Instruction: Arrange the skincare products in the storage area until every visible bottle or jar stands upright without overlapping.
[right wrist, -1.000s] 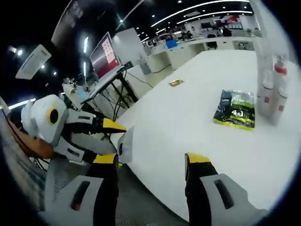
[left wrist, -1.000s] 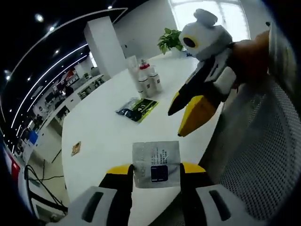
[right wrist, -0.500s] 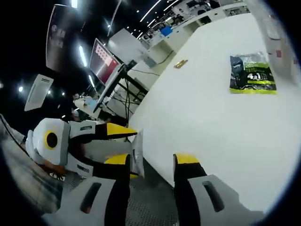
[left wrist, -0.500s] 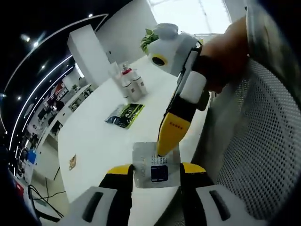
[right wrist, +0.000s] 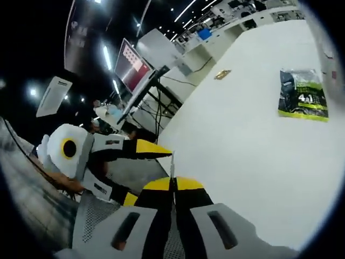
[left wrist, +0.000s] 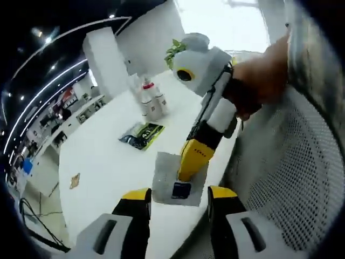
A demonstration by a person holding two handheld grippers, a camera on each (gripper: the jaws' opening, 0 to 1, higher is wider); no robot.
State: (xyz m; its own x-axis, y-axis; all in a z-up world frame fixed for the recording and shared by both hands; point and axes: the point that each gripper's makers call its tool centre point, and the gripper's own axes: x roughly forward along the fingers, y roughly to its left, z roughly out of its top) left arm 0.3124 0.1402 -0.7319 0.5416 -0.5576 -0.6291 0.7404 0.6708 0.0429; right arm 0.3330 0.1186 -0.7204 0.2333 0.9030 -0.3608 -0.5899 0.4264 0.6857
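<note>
Our right gripper (right wrist: 173, 186) has just pinched the sachet (left wrist: 173, 178) while our left gripper (left wrist: 178, 195) spread and let go, a handover at the table (left wrist: 108, 162) edge, bottles (left wrist: 150, 102) far off.

potted plant (left wrist: 180, 47) top centre, small brown item (left wrist: 74, 180) at left, monitor (right wrist: 131, 67) upper left.
</note>
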